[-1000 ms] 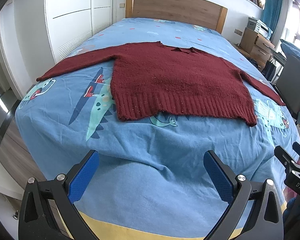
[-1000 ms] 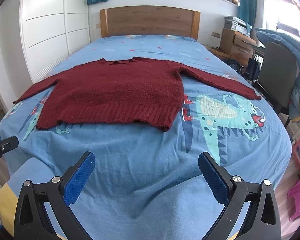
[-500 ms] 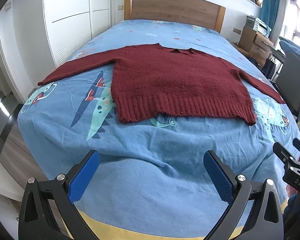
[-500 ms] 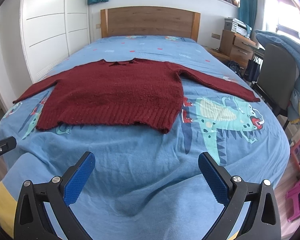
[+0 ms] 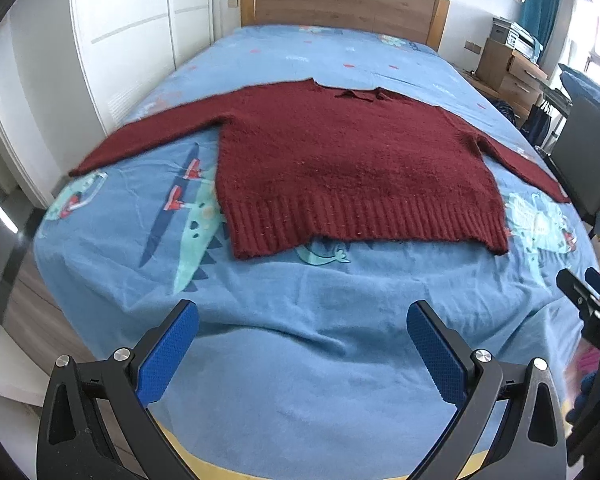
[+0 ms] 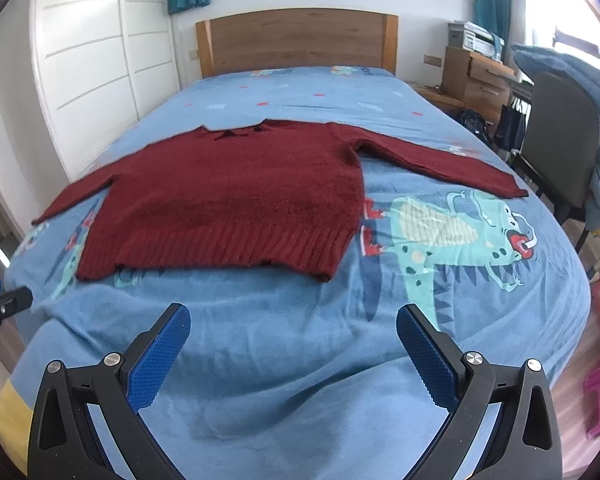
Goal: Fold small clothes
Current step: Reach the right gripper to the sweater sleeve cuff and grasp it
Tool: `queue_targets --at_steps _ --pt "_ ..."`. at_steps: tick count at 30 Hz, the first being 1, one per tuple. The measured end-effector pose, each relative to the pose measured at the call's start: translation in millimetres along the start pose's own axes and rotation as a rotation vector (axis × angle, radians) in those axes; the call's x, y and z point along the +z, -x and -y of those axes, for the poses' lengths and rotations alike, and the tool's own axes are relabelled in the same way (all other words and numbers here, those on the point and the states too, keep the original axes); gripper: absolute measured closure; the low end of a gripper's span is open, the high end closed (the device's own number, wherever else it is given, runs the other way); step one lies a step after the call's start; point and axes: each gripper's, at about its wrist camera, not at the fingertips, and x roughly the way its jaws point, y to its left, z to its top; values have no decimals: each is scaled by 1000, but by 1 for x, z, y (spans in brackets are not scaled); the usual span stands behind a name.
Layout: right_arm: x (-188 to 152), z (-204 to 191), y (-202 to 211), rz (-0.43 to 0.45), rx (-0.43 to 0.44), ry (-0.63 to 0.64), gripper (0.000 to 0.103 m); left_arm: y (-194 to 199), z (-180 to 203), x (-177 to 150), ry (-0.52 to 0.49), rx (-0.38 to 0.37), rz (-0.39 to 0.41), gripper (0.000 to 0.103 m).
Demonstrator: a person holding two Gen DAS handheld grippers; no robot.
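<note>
Lately both grippers have edged in toward the bed [image 5: 300,344]: against the views of a second ago the sweater [image 5: 352,164] sits a little larger and nearer, though it lies just as it did, flat and spread, sleeves out to both sides, collar toward the headboard [image 6: 296,40]. That reads as the approach before a first fold; nothing is folded yet.

The left gripper [image 5: 300,354] has its fingers [image 5: 166,356] spread wide and empty, hovering over bare blue sheet at the foot of the bed. The right gripper [image 6: 292,354] is likewise wide open and holds nothing.

The sweater's ribbed hem [image 6: 220,248] is the nearest edge to both, lying ahead of the fingertips with a strip of sheet between, not touching. From the left view the left sleeve [image 5: 148,140] stretches off up-left; from the right view the right sleeve [image 6: 440,162] runs off toward the chair [image 6: 556,136].
</note>
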Motion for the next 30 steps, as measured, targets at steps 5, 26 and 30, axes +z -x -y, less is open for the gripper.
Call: queue_targets --at_steps 5,26,30 --pt "24 40 -14 10 -2 -69 0 -11 -4 16 30 27 -21 1" --pt "95 287 -170 -51 -49 -550 0 -79 -17 85 162 54 -109 1" --pt "101 325 -198 -63 -32 -666 0 -91 -17 90 168 75 -131 1"
